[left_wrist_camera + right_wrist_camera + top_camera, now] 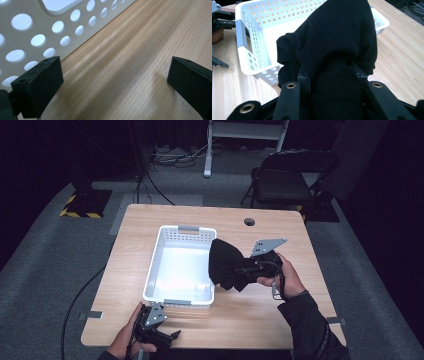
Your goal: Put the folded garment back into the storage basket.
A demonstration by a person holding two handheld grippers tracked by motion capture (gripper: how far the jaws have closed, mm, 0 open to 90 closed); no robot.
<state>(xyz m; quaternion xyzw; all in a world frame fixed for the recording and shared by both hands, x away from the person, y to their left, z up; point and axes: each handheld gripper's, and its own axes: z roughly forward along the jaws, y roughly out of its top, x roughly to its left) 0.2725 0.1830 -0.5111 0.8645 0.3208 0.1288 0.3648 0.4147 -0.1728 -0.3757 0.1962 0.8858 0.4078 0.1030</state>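
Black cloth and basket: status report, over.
Right gripper shut on black cloth, held at white basket's right rim. Left gripper open, by basket's near wall, holding nothing. Basket interior looks bare; nothing in the way.

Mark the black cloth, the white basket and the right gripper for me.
black cloth (226, 262), high view, middle of the bunched fabric.
white basket (187, 228), high view, grey handle on its far rim.
right gripper (331, 75), right gripper view, between its fingers, which clamp the cloth.
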